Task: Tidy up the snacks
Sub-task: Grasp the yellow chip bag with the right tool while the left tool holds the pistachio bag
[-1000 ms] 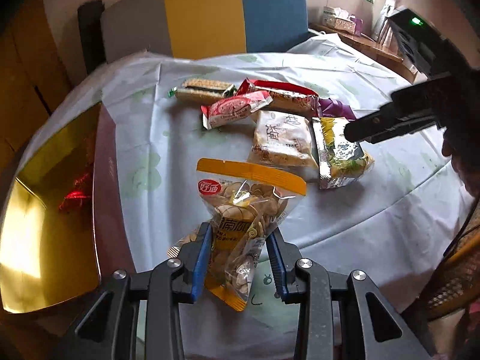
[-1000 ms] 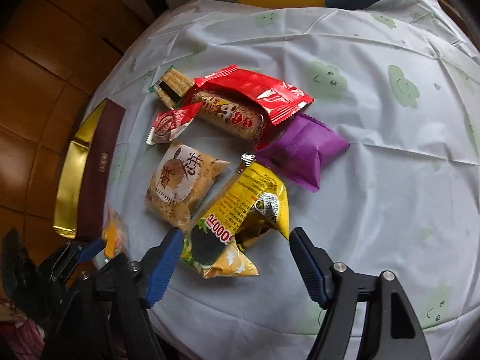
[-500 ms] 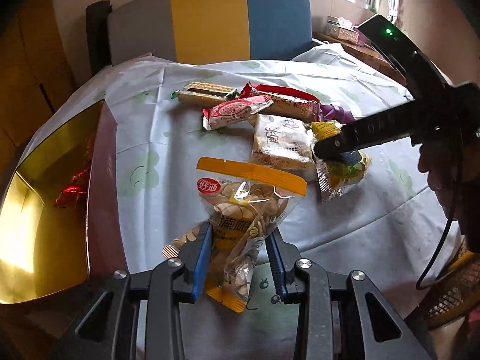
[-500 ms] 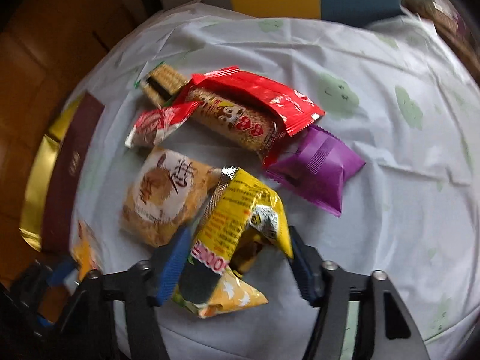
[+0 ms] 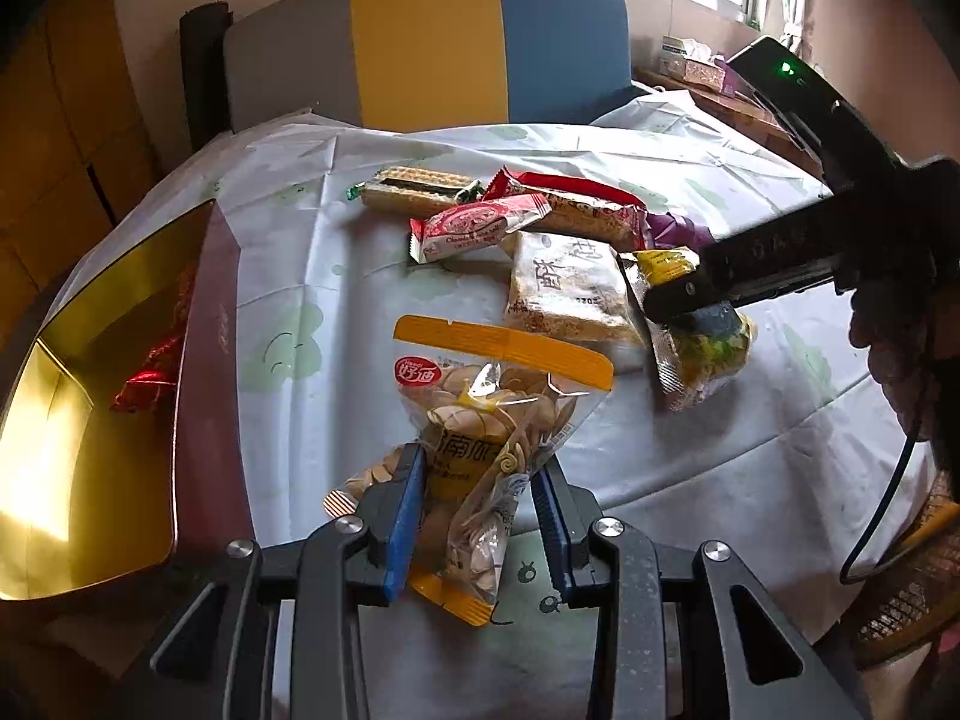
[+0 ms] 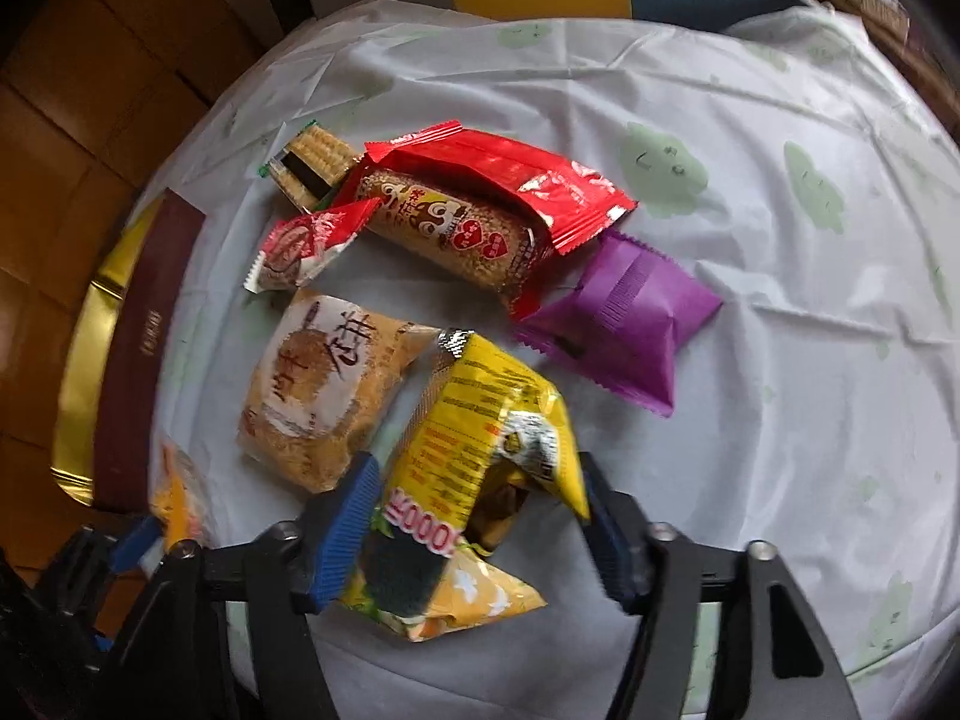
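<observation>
My left gripper [image 5: 477, 519] is shut on a clear bag of pumpkin seeds [image 5: 486, 420] with an orange top strip, held above the table's near edge. My right gripper [image 6: 477, 516] has its blue pads on both sides of a yellow snack bag [image 6: 474, 480] lying on the table; the bag looks squeezed between them. The right gripper also shows in the left wrist view [image 5: 696, 294], over the yellow bag [image 5: 702, 354]. A tan cake packet [image 6: 330, 384], a red cereal bar pack [image 6: 480, 204], a purple packet [image 6: 630, 324], a small red-white packet [image 6: 300, 246] and a wafer pack [image 6: 309, 156] lie close by.
A gold tray with a maroon rim [image 5: 102, 396] sits at the table's left edge and holds a red wrapped sweet [image 5: 150, 372]. A white tablecloth [image 6: 780, 180] covers the round table. A grey, yellow and blue chair back [image 5: 426, 42] stands behind the table.
My right gripper has moved down onto the yellow bag and narrowed its jaws around it. My left gripper has kept holding the seed bag and shifted only slightly.
</observation>
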Available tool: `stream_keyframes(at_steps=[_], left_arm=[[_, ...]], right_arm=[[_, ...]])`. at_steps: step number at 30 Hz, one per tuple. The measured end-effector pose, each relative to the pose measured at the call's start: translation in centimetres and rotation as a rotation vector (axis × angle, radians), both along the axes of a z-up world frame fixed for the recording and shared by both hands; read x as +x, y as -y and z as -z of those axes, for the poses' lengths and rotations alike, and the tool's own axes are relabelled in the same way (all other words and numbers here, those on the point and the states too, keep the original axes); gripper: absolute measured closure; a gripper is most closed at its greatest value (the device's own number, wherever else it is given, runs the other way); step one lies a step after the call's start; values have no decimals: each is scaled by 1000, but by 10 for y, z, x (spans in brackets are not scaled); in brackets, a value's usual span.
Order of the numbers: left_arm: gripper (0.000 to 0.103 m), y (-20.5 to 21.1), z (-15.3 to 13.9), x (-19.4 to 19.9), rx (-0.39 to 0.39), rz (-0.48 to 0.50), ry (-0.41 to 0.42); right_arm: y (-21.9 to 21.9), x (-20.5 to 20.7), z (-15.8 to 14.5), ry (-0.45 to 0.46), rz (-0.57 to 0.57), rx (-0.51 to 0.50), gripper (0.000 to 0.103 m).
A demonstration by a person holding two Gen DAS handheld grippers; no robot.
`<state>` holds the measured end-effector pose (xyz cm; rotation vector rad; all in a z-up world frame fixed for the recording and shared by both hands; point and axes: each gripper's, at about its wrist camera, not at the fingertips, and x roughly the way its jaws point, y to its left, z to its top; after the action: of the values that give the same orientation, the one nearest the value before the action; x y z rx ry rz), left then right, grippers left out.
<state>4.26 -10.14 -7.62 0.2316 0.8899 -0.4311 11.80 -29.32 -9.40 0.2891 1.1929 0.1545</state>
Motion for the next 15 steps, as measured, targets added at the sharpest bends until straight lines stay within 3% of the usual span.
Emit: stream_keyframes(at_steps=[3, 15], left_arm=[[68, 1, 0, -2, 9, 2, 17], [74, -5, -6, -4, -34, 9, 23]], right_arm=[[-9, -1, -1, 18, -28, -46, 55], [-13, -4, 4, 38, -71, -86, 54]])
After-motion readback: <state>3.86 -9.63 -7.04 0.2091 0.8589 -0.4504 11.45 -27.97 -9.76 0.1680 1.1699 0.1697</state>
